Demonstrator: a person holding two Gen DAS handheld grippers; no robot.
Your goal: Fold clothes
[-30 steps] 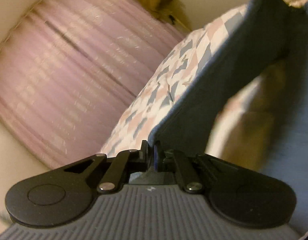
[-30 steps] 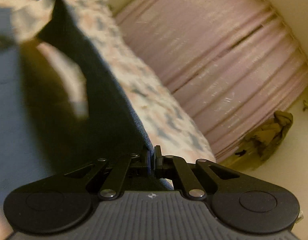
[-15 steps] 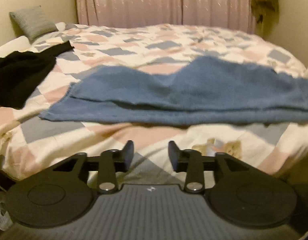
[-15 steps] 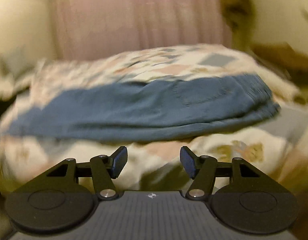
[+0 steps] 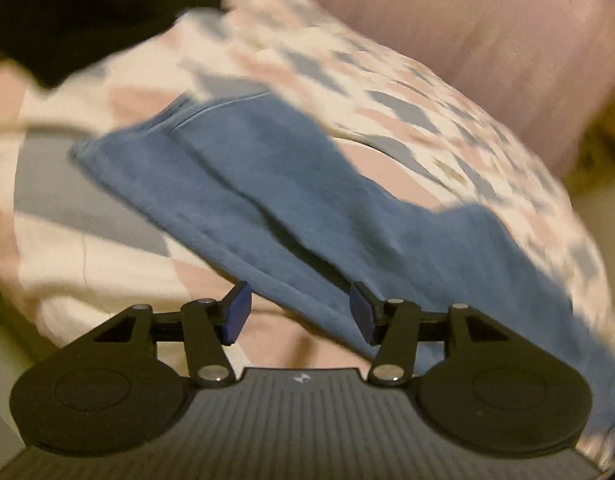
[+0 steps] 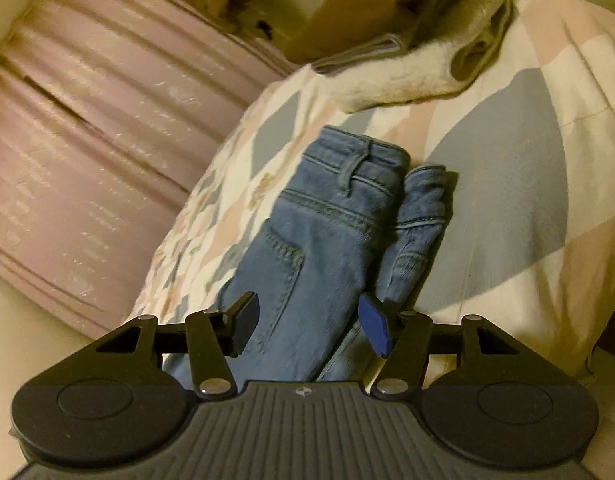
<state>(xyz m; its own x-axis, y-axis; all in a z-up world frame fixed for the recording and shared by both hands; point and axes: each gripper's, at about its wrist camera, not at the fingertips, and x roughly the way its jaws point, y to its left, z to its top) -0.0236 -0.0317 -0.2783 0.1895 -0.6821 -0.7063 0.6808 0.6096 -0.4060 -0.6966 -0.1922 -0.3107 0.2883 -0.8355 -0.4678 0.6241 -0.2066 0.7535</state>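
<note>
Left wrist view: the left gripper [image 5: 299, 312], jaws apart and empty, hung over the jeans [image 5: 307, 200], legs doubled lengthwise on the quilted bed [image 5: 87, 264]. Right wrist view: the right gripper [image 6: 309, 326], jaws apart, faced the waistband [image 6: 355, 156]; crosswise folds seemingly remained.

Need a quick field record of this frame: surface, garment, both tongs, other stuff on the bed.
surface: bed with patterned quilt
garment: blue jeans, lying on the quilt, waistband end seen in the right wrist view, leg end in the left
left tongs: open, empty, at the hem edge of the jeans
right tongs: open, empty, over the seat and pocket area
other clothes: black garment on the quilt; white fleecy item beyond the waistband
backdrop: pink curtain
image quality: left wrist view motion-blurred
</note>
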